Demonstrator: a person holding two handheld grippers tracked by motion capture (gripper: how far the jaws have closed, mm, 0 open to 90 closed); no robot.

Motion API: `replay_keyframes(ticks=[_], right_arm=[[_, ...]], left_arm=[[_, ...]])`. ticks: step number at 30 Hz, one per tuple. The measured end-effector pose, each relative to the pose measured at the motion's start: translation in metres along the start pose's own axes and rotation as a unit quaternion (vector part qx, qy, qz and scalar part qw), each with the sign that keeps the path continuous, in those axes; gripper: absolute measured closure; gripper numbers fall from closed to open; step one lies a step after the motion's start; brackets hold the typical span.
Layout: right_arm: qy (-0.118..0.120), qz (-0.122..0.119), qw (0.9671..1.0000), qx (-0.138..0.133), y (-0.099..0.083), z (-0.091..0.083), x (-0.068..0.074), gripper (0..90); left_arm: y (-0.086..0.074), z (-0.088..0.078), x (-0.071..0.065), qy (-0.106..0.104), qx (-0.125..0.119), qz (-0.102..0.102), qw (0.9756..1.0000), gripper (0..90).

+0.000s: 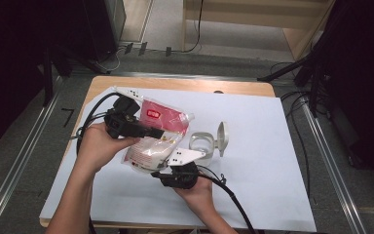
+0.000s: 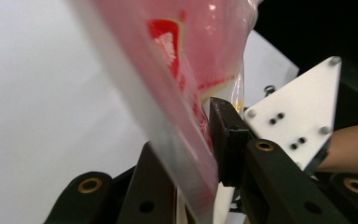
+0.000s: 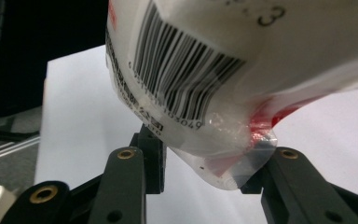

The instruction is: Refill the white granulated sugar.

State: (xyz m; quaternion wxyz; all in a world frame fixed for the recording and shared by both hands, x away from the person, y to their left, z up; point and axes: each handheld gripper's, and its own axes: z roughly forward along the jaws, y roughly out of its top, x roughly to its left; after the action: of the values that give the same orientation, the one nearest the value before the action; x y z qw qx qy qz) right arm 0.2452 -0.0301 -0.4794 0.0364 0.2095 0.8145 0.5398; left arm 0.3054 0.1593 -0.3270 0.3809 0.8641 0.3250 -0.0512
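The left tongs (image 1: pixel 148 130) clamp the upper, pink part of a plastic pouch (image 1: pixel 158 134); in the left gripper view the pouch's (image 2: pixel 186 70) flat sealed edge runs down between the two black jaws, and the right-hand pad presses against its red-printed face. The right tongs (image 1: pixel 168 168) come at the pouch from below. In the right gripper view the bottom corner of the pouch (image 3: pixel 223 93), white with a barcode and a clear, red-tinted seam, hangs between the spread jaws; the right jaw seems to touch the corner's tip while the left one stands beside the pouch's side, though from this close angle it is hard to say whether either presses, so the right tongs read as loose around the corner rather than gripping it. The grey three-cornered plate (image 1: pixel 187 157) on top of the right tongs lies just under the pouch's white lower end.

The pouch is held tilted in the air over a white sheet (image 1: pixel 253 185) that covers most of the wooden table (image 1: pixel 175 84). Just right of the pouch, on the sheet, stands a small clear container (image 1: pixel 200 144) with its hinged lid (image 1: pixel 222 138) flipped open and upright. Black cables (image 1: pixel 90 114) trail from both tongs toward the table's near edge.
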Motion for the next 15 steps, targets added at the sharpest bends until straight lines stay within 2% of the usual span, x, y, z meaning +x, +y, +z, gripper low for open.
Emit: replay_keyframes(ticks=[3, 4, 6, 10, 12, 14, 15], right_arm=[[0.011, 0.012, 0.9999, 0.0, 0.0014, -0.0035, -0.0008, 62.7], [0.012, 0.014, 0.9998, -0.002, 0.002, -0.005, -0.0013, 62.8], [0.018, 0.019, 0.9996, -0.006, 0.0032, -0.0069, -0.0025, 62.9], [0.018, 0.017, 0.9997, -0.005, 0.0032, -0.0073, -0.0015, 62.9], [0.019, 0.021, 0.9996, -0.004, 0.0026, -0.0064, -0.0005, 62.6], [0.017, 0.02, 0.9996, -0.006, 0.0018, -0.0042, -0.0007, 61.5], [0.018, 0.02, 0.9996, -0.005, 0.0011, -0.0031, -0.0003, 61.0]], left_arm=[[-0.0004, 0.0008, 0.0004, -0.001, 0.002, 0.005, 1.0, 81.3], [-0.0005, 0.0011, 0.0009, -0.006, 0.006, 0.009, 0.9999, 81.0], [-0.0012, 0.0017, 0.0027, -0.016, 0.005, 0.004, 0.9998, 81.2], [-0.0009, 0.0021, 0.0053, -0.035, 0.008, -0.033, 0.9988, 86.2], [-0.0005, 0.0025, 0.005, -0.035, 0.01, -0.05, 0.9981, 87.6], [0.0, 0.0024, 0.0065, -0.05, 0.014, -0.07, 0.9962, 89.2], [-0.0002, 0.0022, 0.0063, -0.057, 0.008, -0.081, 0.995, 90.0]])
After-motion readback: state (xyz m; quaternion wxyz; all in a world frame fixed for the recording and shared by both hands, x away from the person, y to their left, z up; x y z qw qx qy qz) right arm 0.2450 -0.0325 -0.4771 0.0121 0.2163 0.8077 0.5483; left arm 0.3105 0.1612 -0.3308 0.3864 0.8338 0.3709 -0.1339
